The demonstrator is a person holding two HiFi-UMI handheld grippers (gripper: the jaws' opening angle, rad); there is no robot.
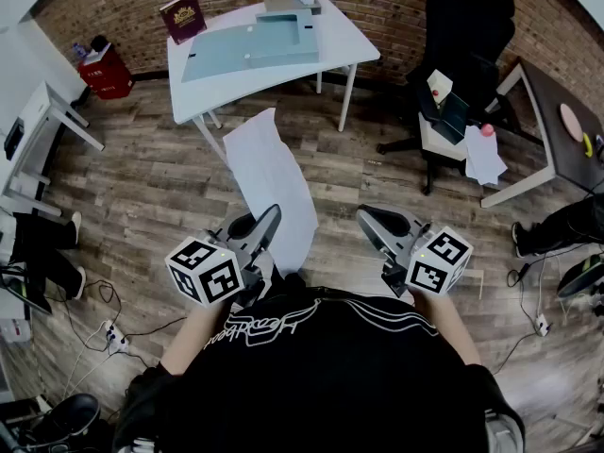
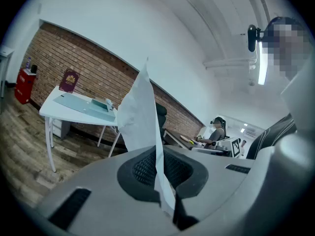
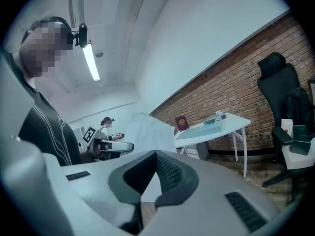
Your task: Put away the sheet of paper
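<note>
Out over the grey wood-plank floor (image 1: 142, 187), the left gripper (image 1: 271, 217) is clamping its closed jaws on just the near edge of the large white sheet of paper (image 1: 274, 182), which is sticking out forward unsupported. I'd judge a quick swing could be creasing it or tugging it free. The right gripper (image 1: 370, 217) is riding alongside, jaws together on nothing, while open floor is lying ahead, with the white rectangular table's (image 1: 340, 50) near edge and the black office chair (image 1: 462, 36) bounding it.
</note>
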